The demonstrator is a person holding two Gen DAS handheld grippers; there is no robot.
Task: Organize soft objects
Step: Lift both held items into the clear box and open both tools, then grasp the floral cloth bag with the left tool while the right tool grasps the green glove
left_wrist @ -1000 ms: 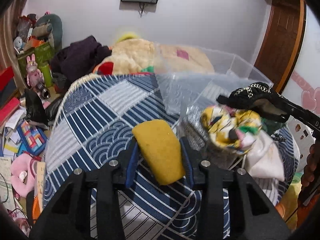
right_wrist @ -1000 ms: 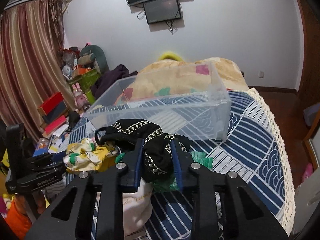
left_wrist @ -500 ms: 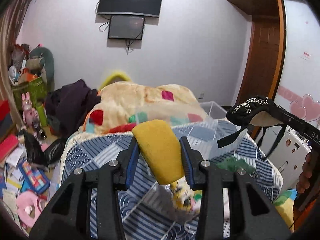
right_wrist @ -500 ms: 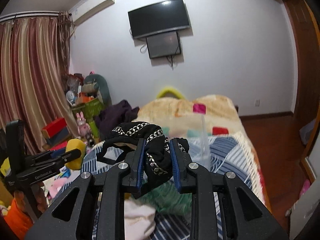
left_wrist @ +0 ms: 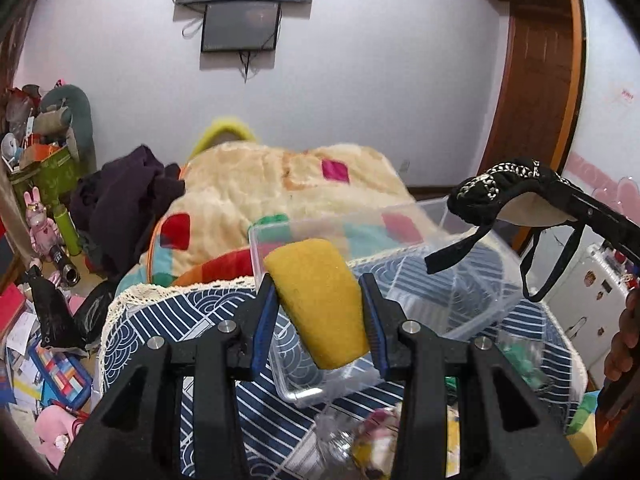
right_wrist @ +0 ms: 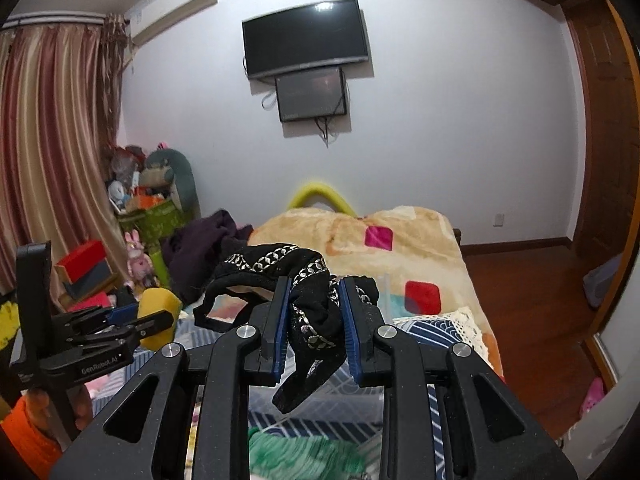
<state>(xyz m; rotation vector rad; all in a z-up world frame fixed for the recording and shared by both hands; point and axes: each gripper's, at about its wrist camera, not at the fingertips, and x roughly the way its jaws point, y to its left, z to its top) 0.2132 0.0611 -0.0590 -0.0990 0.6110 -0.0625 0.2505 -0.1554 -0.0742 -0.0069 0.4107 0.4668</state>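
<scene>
So both loads are off the pile now and up in the air compared with a second ago, which means you're into the carry-to-bin part. Your left gripper [left_wrist: 320,320] is clamped on the yellow foam sponge [left_wrist: 318,304], dead centre of the left view, right over the near corner of the clear plastic bin [left_wrist: 472,280]. Its long axis runs bottom to top of frame, leaning slightly left. Your right gripper [right_wrist: 312,316] is pinching the black garment with silver trim [right_wrist: 280,272], straps dangling down.
</scene>
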